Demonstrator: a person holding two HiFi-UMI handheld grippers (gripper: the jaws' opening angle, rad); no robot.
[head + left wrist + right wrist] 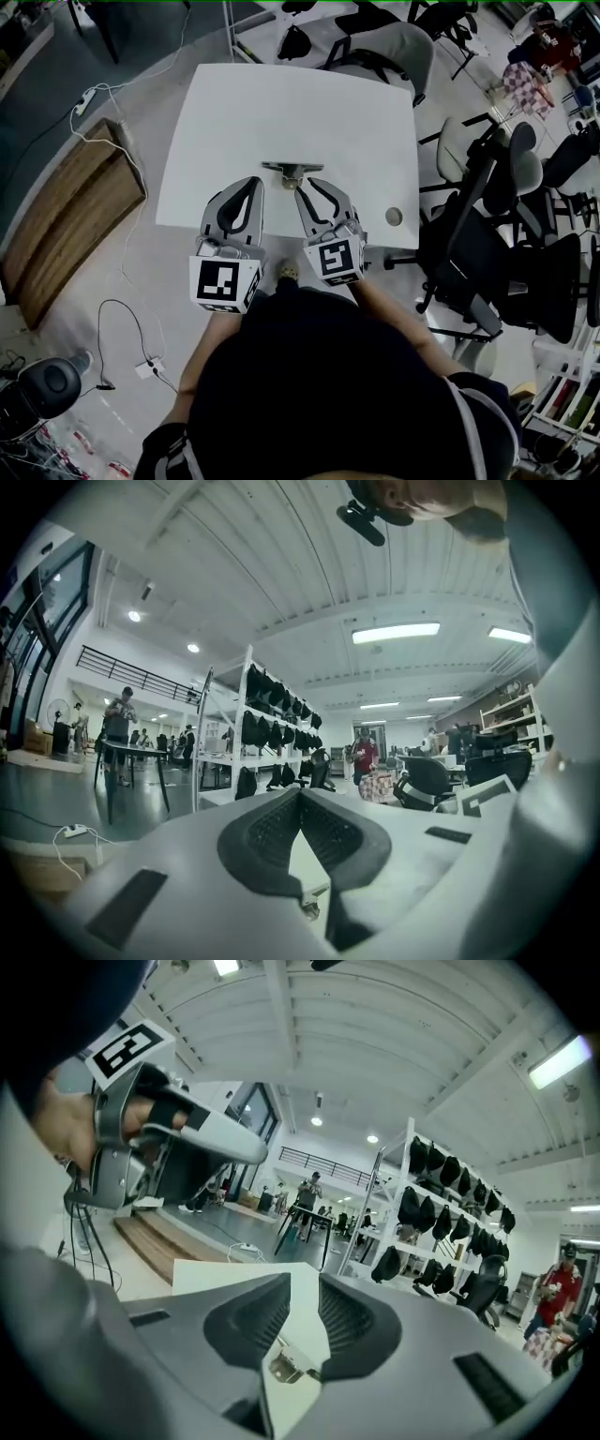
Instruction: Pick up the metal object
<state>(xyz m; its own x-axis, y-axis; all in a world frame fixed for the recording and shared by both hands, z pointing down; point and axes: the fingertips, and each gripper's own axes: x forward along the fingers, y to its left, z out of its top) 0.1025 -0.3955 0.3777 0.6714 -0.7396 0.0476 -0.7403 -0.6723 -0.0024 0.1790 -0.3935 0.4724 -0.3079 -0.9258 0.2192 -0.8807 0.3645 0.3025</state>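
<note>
A small metal object [292, 169] lies on the white surface [309, 103], toward its near edge and roughly midway across. In the head view it reads as a flat bar with a short stub pointing back at the person. The left gripper [255, 182] hangs over the near part of the surface just to the left of the object. In its own view its jaws meet at the tips with nothing caught between them [300, 794], and a bit of the metal object [309, 907] shows low in the gap behind the tips. The right gripper [309, 187] sits just short of the object's stub. In the right gripper view its jaws stand apart [305, 1283], with bare surface showing between them and the metal object [284, 1365] low in that gap, not clamped. Office chairs [487, 234] crowd the right side of the surface, and wooden steps [66, 216] lie on the floor to its left.
</note>
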